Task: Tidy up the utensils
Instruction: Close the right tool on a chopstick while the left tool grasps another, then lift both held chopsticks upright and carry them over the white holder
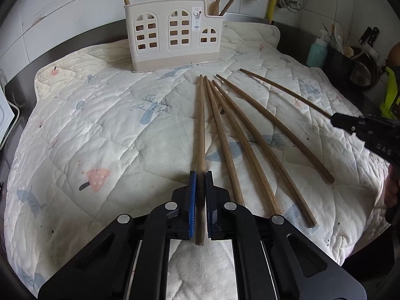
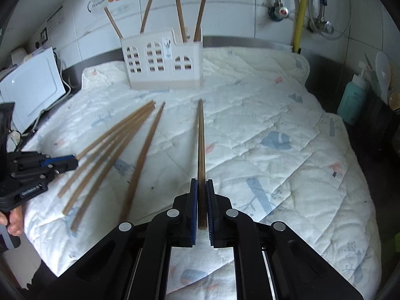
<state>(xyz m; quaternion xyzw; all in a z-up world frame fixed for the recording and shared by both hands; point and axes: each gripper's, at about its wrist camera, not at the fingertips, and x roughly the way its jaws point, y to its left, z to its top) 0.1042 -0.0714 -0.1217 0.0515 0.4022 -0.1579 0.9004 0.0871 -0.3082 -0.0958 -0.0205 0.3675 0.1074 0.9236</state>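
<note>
the quilted mat (image 1: 100, 130) lies bare on its left half, an open lane up to the cream utensil holder (image 1: 172, 35). four loose chopsticks (image 1: 252, 135) fan across the middle, lying between the left gripper (image 1: 200, 182) and the right gripper (image 2: 202, 187). upright chopsticks (image 2: 180, 12) rise out of the holder's top. right of the mat, a teal pump bottle (image 2: 352, 100) and dark cookware (image 1: 360, 67) crowd the edge; on the other side a white appliance (image 2: 32, 87) stands close.

Brown chopsticks (image 1: 250, 135) lie on a cream quilt (image 1: 100, 125) printed with pale blue trees and pink mushrooms. The holder (image 1: 172, 32) is beige. The black claws (image 1: 200, 192) have blue pads (image 1: 192, 200). The bottle (image 2: 352, 100) is teal.
</note>
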